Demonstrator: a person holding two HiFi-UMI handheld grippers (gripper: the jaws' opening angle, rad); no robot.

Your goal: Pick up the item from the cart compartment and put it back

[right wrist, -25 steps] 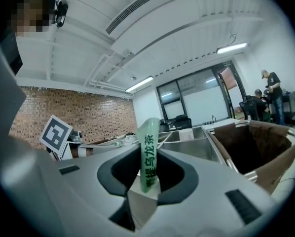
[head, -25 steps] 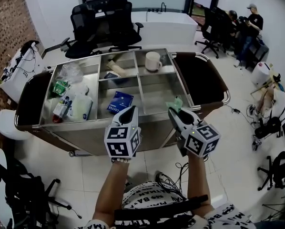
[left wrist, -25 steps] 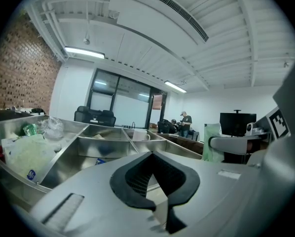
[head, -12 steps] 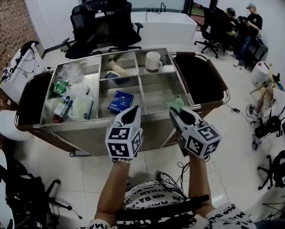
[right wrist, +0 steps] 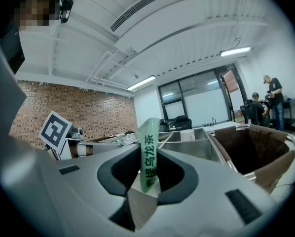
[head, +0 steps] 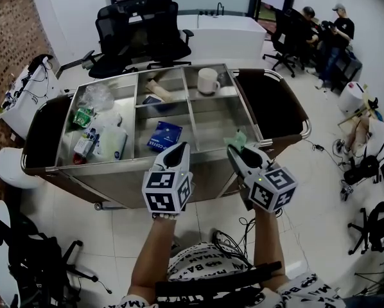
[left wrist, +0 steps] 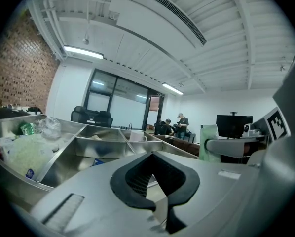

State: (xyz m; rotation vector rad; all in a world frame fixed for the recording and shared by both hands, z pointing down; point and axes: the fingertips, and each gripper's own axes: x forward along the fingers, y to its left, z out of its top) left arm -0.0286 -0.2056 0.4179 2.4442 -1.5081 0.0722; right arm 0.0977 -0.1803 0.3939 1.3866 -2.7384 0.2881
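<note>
Between the right gripper's (head: 235, 153) jaws a thin green packet (right wrist: 148, 154) is standing on edge, and the jaws are pinching only its lower part (most of it is sticking up past the tips). Just ahead of the jaws the cart's (head: 102, 167) near rim is lying, with a bare steel compartment (head: 211, 126) beyond. Letting go too early is risking a drop outside the rim onto the floor (head: 115, 230); a loose pinch is risking the packet swivelling or sliding out. Beside it, the left gripper's (head: 179, 148) jaws are sitting pressed together, holding nothing.
</note>
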